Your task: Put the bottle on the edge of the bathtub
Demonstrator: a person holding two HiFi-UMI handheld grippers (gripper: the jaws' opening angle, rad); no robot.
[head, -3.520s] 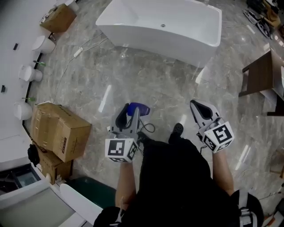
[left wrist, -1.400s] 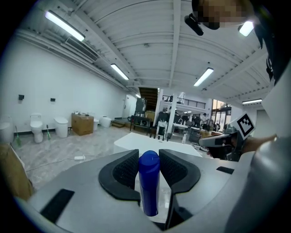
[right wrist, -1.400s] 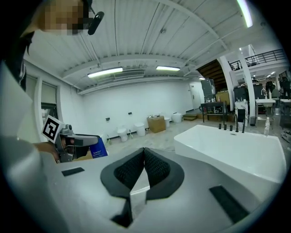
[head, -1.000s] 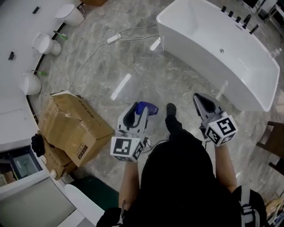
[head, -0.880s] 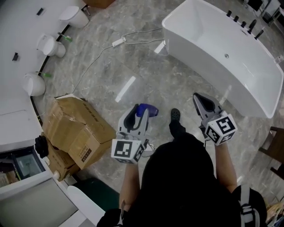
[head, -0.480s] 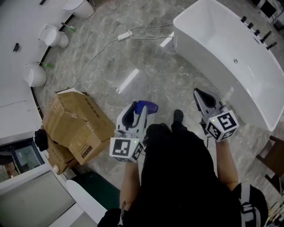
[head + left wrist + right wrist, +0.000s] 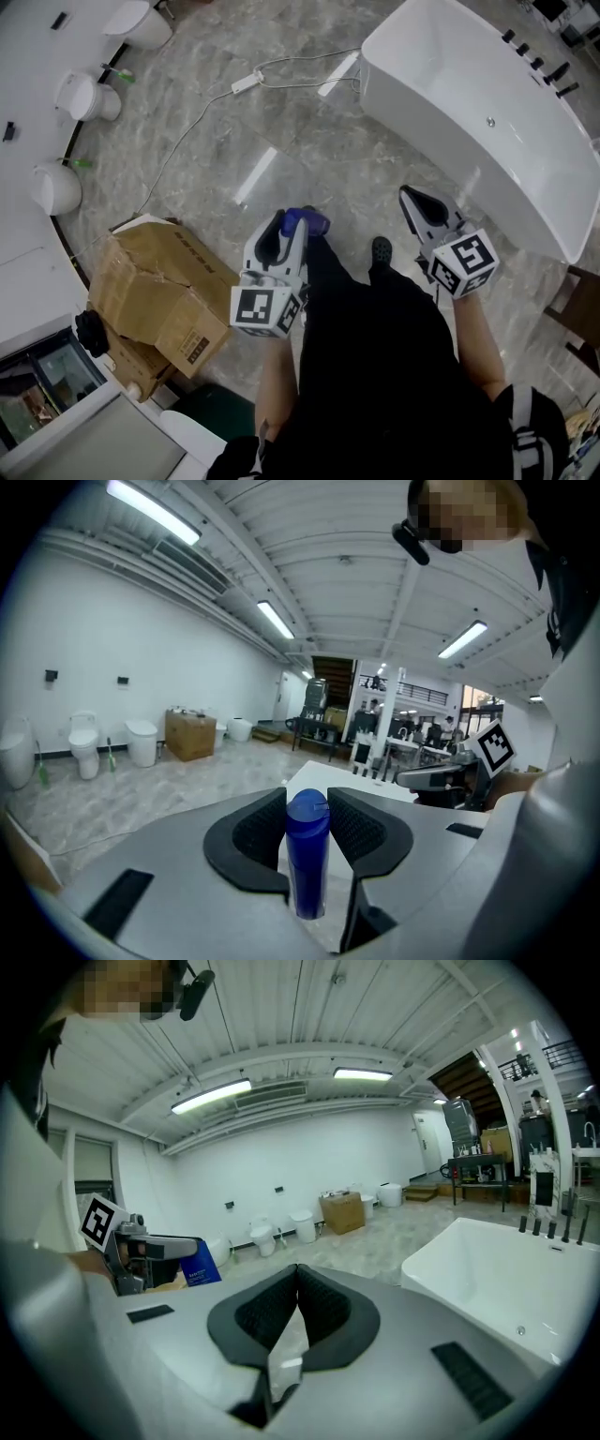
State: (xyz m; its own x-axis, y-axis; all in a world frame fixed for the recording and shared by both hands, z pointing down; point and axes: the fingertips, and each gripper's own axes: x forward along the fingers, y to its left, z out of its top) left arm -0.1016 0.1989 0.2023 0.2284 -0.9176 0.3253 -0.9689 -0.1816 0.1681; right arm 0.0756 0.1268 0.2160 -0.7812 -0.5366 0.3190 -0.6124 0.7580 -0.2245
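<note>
Standing on grey marble floor (image 7: 309, 141), white bathtub (image 7: 422, 66) to your right; your left gripper (image 7: 307, 810) clamps the blue bottle (image 7: 307, 850), well short of the tub; right gripper (image 7: 296, 1279) pinched closed, empty.

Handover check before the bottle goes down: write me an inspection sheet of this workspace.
Surface: grey marble floor; white bathtub empty, dark taps on its far rim.
Job's things: blue bottle upright between the left jaws, not yet on the tub.
Clutter: cardboard boxes on the floor at left.
Grippers: left gripper shut on the bottle; right gripper shut, nothing in it.
Cables: white cable with a power strip across the floor near the tub.
Surroundings: toilets along the white wall; dark table at right.
</note>
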